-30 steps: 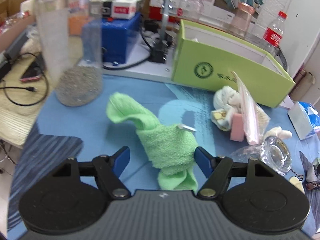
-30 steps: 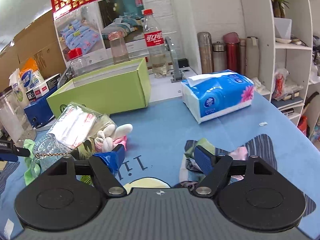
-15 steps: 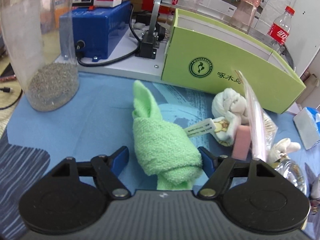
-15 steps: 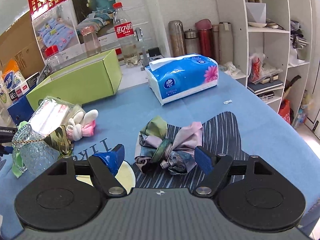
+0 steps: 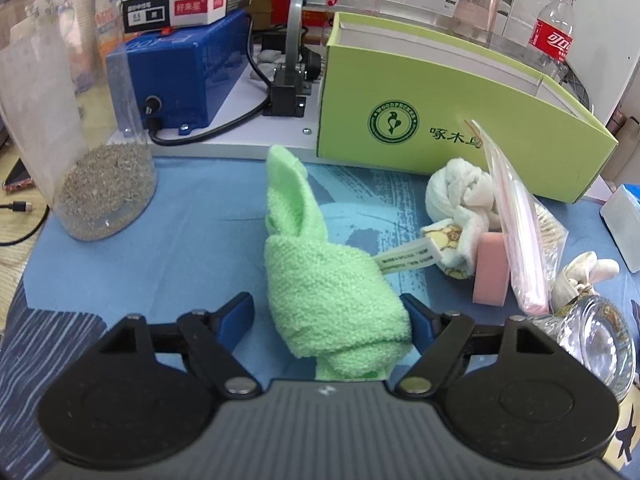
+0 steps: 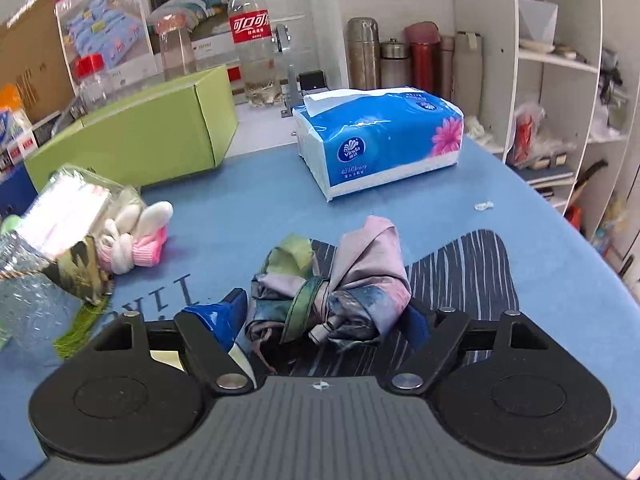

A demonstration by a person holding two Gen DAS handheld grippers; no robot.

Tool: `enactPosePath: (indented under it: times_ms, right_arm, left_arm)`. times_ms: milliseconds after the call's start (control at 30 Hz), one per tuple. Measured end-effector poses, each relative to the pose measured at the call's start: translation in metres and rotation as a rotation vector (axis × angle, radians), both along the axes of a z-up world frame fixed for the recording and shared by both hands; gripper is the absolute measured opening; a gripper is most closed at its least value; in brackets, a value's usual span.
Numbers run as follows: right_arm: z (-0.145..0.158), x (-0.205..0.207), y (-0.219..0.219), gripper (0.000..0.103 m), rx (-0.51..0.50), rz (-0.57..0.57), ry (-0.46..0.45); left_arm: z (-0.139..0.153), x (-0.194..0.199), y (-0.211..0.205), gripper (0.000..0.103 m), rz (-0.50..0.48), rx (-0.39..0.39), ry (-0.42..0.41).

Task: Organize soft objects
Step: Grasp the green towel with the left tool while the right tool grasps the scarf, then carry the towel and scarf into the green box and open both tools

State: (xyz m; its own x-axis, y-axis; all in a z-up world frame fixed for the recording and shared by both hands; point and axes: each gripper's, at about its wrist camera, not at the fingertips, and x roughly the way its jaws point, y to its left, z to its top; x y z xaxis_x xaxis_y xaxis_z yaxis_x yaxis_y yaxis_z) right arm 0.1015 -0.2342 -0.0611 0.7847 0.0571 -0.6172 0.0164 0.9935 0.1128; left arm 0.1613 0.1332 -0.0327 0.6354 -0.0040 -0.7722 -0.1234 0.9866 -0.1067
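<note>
A rolled green towel [image 5: 320,280] lies on the blue table cloth, with my open left gripper [image 5: 332,316] around its near end. A white knotted cloth [image 5: 460,192], a pink sponge [image 5: 490,268] and a plastic bag [image 5: 516,216] lie to its right before the open green box [image 5: 440,120]. In the right wrist view my open right gripper [image 6: 328,318] straddles a crumpled multicoloured scarf [image 6: 340,280]. White and pink socks [image 6: 132,244] lie to the left. The green box also shows in the right wrist view [image 6: 140,140].
A clear jar of grit [image 5: 80,128] stands at the left, a blue machine [image 5: 180,72] behind it. A glass dish [image 5: 596,340] sits at the right. A blue tissue pack [image 6: 380,140], bottles [image 6: 252,40] and shelves [image 6: 560,80] stand beyond the scarf.
My left gripper has moved forward and turned right until the green towel lies between its fingers. My right gripper has swung right and closed in on the scarf, which now lies between its fingers.
</note>
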Motion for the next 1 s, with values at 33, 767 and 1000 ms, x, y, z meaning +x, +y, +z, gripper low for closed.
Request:
enactPosePath:
  times_ms: [33,767,1000]
  right_arm:
    - [-0.001,0.002,0.002,0.067,-0.017,0.001,-0.004]
    - [-0.006,0.019,0.002,0.078,-0.099,0.035,-0.033]
    - [-0.003,0.012,0.001,0.060,-0.067,0.064,-0.065]
  left_arm:
    - [0.000,0.000,0.000,0.079,0.001,0.002,-0.003]
    - [0.000,-0.005,-0.002,0.079,-0.005,0.017,-0.023]
    - [0.001,-0.009,0.002,0.054,-0.010,0.000,-0.029]
